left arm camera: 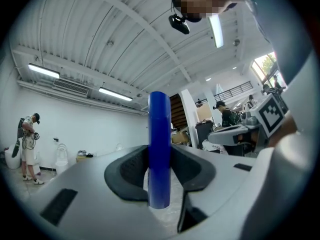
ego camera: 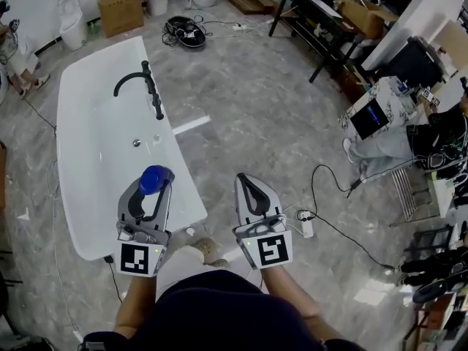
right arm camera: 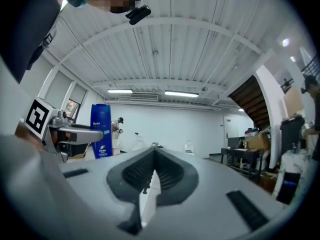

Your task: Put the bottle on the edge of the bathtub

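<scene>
While the left gripper (ego camera: 151,189) pinches the smooth blue plastic bottle (left arm camera: 159,149) between its ribbed black pads, the right gripper (right arm camera: 154,159) sits just to its right, jaws pressed together with nothing in them. The bottle is slab-sided and glossy, with white print on the face toward the right gripper. Its long axis is vertical, crossing the left jaws at right angles, top end up. Below and ahead of the left gripper is a glossy white oval bathtub (ego camera: 80,130). A curved matte black tap (ego camera: 142,86) stands further ahead on its rim.
</scene>
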The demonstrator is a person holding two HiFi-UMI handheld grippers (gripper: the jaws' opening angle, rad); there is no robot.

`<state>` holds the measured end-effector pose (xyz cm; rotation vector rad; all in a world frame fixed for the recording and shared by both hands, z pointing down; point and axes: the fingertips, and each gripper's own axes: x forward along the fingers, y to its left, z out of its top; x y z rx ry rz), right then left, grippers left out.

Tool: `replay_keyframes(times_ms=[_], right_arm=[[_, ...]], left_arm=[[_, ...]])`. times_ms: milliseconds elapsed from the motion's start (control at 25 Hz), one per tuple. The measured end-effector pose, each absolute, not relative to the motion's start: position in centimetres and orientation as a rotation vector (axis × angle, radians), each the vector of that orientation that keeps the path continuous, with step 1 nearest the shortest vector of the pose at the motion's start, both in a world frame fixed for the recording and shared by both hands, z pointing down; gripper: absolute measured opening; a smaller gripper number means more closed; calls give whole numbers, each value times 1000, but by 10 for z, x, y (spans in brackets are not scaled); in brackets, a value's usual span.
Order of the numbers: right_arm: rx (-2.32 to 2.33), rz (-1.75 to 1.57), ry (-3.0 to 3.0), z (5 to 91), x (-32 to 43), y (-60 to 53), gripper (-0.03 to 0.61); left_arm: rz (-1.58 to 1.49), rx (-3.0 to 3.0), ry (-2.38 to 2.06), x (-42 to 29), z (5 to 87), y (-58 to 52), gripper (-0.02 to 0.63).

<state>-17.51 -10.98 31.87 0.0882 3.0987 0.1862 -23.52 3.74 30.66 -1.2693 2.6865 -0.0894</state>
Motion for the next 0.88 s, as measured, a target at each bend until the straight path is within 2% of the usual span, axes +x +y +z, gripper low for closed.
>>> replay_keyframes(times_ms=[280, 880], right_arm=[[43, 187, 3149, 350, -197, -111, 0], [-12, 176, 3248, 430, -227, -120, 0]], left_arm=[[-180, -1416, 2638, -251, 348, 18, 140], [-127, -1696, 2608, -275, 472, -10, 140]])
